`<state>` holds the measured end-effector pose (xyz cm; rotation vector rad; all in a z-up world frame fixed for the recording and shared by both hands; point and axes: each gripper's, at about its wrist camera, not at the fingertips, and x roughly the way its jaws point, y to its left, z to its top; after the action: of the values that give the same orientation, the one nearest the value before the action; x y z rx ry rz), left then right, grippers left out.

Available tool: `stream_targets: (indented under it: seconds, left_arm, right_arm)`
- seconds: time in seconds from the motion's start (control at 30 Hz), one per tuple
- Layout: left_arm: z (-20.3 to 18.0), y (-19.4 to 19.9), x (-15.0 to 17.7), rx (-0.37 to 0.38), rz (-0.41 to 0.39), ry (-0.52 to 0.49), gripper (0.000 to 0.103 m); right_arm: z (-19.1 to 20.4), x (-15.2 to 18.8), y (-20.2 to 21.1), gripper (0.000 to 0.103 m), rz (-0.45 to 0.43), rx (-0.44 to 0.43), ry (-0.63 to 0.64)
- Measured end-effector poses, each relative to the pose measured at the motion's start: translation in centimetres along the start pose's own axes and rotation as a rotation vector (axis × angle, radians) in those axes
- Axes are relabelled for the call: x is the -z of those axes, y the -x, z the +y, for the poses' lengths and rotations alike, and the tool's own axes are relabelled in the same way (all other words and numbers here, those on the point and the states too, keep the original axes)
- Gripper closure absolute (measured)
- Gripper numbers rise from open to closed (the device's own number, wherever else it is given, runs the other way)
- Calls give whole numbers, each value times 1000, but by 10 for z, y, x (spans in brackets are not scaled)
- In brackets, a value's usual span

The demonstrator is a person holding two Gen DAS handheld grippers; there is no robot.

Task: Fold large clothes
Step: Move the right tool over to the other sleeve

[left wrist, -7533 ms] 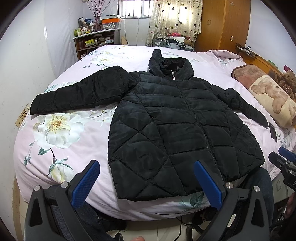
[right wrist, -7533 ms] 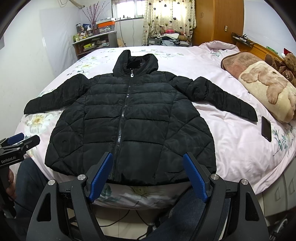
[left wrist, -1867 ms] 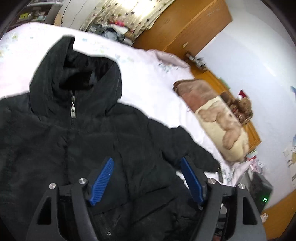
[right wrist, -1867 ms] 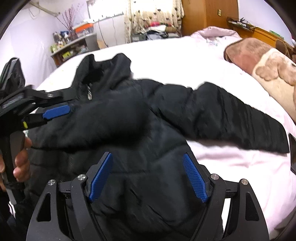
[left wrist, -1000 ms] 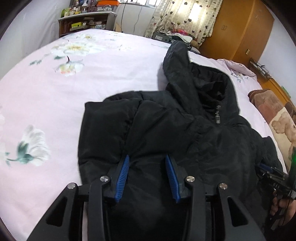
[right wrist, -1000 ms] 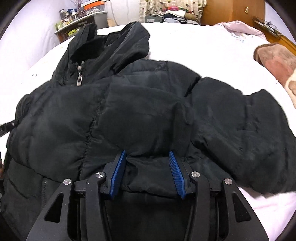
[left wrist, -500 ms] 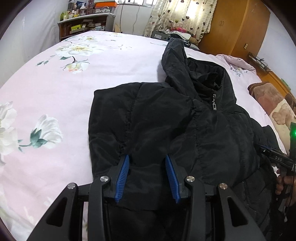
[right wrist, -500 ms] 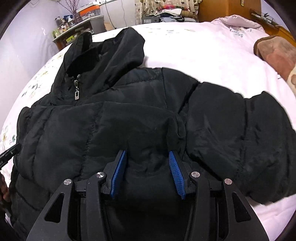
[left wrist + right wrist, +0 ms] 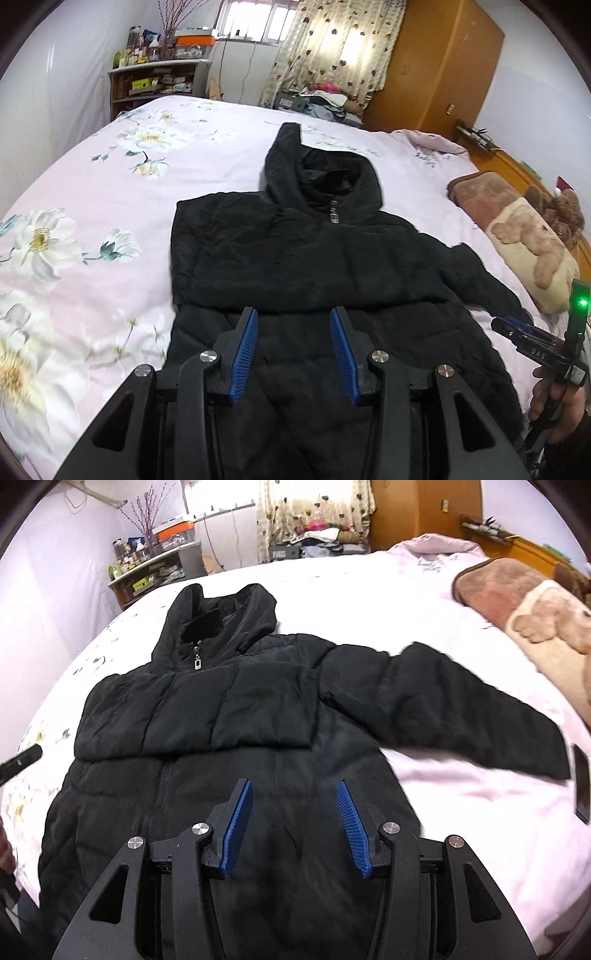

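Observation:
A black hooded puffer jacket (image 9: 295,258) lies front up on the pink floral bed (image 9: 92,206). Its left sleeve (image 9: 207,716) is folded across the chest. Its right sleeve (image 9: 461,716) lies stretched out to the right. My left gripper (image 9: 293,350) is open and empty, hovering above the jacket's middle just below the folded sleeve. My right gripper (image 9: 293,827) is open and empty above the jacket's lower body. The right gripper also shows at the right edge of the left wrist view (image 9: 517,330).
A brown and cream blanket with teddy bears (image 9: 517,229) lies at the bed's right side. A dark phone (image 9: 581,782) lies on the bed beyond the stretched sleeve. A shelf (image 9: 159,85) and a wooden wardrobe (image 9: 436,70) stand behind the bed.
Both grippers have let go of the folded left sleeve, opened, and pulled back toward the jacket's hem. The sleeve stays lying across the chest.

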<state>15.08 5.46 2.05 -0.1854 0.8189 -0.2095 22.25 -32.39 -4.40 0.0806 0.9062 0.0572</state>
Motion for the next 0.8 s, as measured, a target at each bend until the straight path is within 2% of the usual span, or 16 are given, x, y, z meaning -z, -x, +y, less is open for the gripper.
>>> stream_targets:
  seconds: [0.4,0.5,0.8]
  left_arm:
    - [-56,49,34,55,16,-55,60]
    - [-71,54,35,64,11,-86,60]
    - [-103,46,26,76,10,-123,60]
  right_arm:
    - [-14,31,76,54,-68,58,-37]
    - [-20,35,88,50,-89,64,-46]
    - [-45,36,101,49,-122,91,-84]
